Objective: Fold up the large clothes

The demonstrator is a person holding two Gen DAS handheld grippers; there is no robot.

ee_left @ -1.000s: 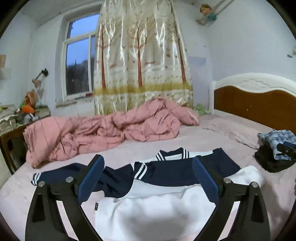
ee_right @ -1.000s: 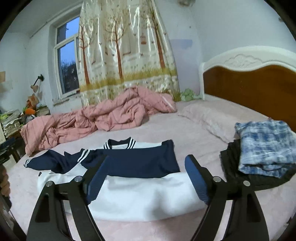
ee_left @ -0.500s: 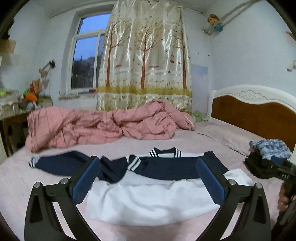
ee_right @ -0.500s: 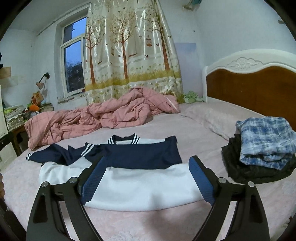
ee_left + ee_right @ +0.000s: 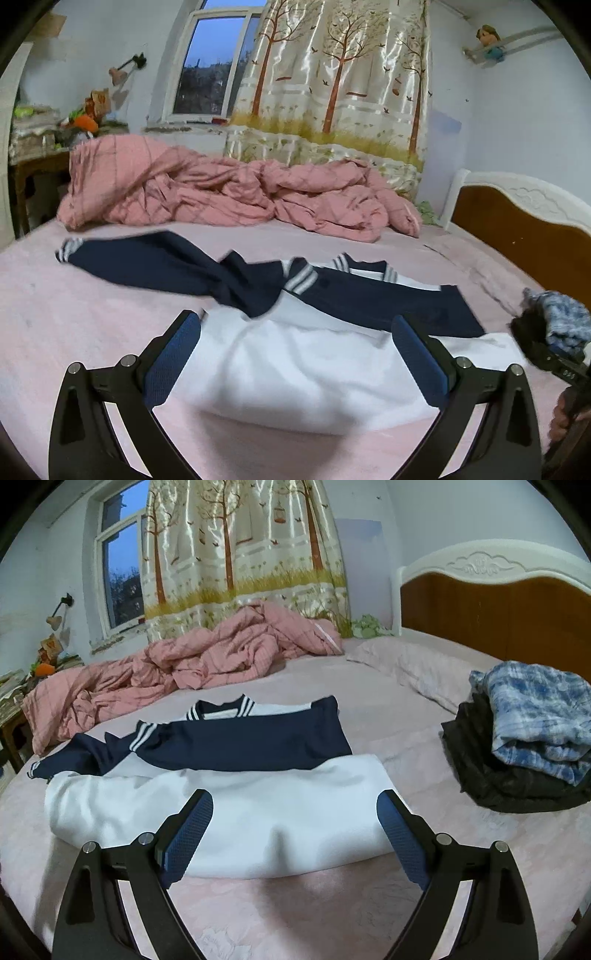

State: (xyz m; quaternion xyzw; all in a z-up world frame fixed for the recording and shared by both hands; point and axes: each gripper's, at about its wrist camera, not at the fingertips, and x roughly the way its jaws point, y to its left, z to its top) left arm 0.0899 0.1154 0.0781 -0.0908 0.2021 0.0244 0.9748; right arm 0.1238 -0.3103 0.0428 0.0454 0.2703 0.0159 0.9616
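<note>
A white and navy sweatshirt (image 5: 295, 362) lies on the pink bed, partly folded, with one navy sleeve (image 5: 147, 258) stretched out to the left. It also shows in the right wrist view (image 5: 258, 812). My left gripper (image 5: 295, 332) is open and empty just above the white body's near edge. My right gripper (image 5: 295, 812) is open and empty over the white body's near right part. The right gripper's body shows at the right edge of the left wrist view (image 5: 561, 369).
A crumpled pink quilt (image 5: 221, 192) lies along the bed's far side. A stack of folded clothes, blue plaid on black (image 5: 524, 734), sits at the right near the wooden headboard (image 5: 498, 602). A pillow (image 5: 417, 668) lies beyond it.
Both grippers have moved closer and lower toward the sweatshirt's near edge. The left view has swung left, so the sleeve shows more fully. Both stay open.
</note>
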